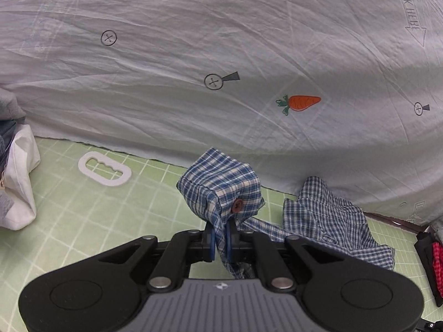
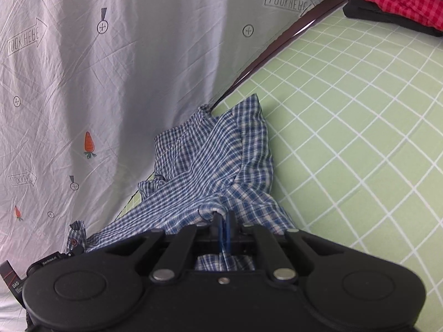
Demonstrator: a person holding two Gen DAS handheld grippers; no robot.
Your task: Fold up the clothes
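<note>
The blue-and-white checked cotton shirt [image 1: 326, 221] lies partly bunched on the green mat with a white grid [image 1: 83, 221] that covers the surface, and both tools have hold of it. The left hand-held gripper [image 1: 220, 239] is clamped tight on a buttoned cuff or placket end of the shirt (a small brown button [image 1: 237, 206] shows on it), and that end stands up in a blocky fold just beyond the blue pads. From there a strip of the cloth runs off to the right of this gripper to the crumpled body of the shirt, which rests on the mat against the hanging backdrop.

In the right wrist view, the right hand-held gripper [image 2: 223, 231] is likewise closed on a gathered fold of the same shirt [image 2: 210, 160]; the fabric rises ahead of it and spreads to its left, where the buttoned end reappears beside the other tool.

Ahead of both grippers hangs a pale grey creased sheet printed with carrots, arrows and circles [image 1: 221, 55]. Left of the left gripper lie a flat white oval ring with a slotted opening [image 1: 104, 168] and, farther left, a white cloth bundle [image 1: 19, 182]. Far ahead and to the right of the right gripper sits a red-and-black checked garment on a dark folded one [image 2: 398, 2].
</note>
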